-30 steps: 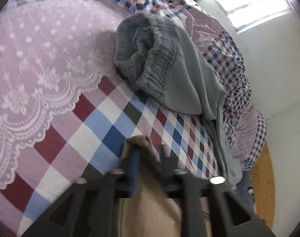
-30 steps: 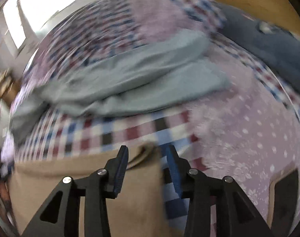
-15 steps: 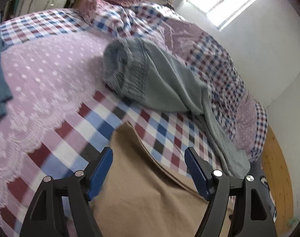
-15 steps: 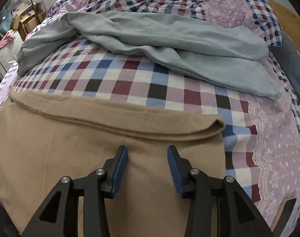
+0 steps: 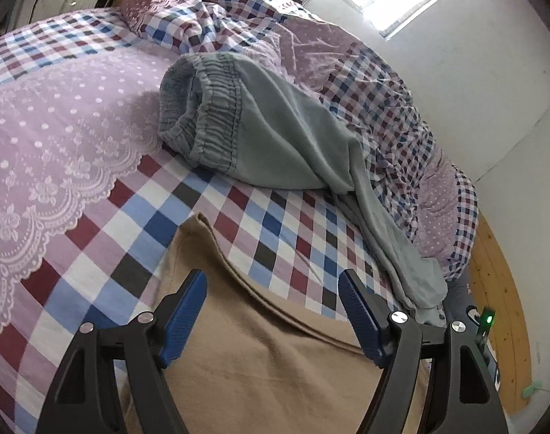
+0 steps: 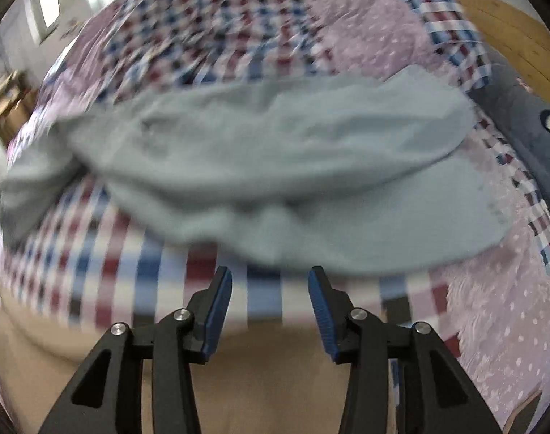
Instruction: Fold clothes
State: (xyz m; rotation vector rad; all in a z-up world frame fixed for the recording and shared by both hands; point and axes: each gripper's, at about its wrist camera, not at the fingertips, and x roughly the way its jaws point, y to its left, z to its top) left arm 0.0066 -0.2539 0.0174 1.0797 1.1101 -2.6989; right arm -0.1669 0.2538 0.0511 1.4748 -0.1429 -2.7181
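Clothes lie on the bed, which wears a checked and dotted purple cover: a tan garment is spread flat at the near edge, its folded rim running between the blue pads, and grey sweatpants sit further back in a loose heap, waistband bunched and one leg trailing toward the bed's corner. Left claw stands wide over the tan cloth with nothing pinched in it. Right claw, seen in a blurred view, is about half open and empty, just above the tan edge with the sweatpants beyond.
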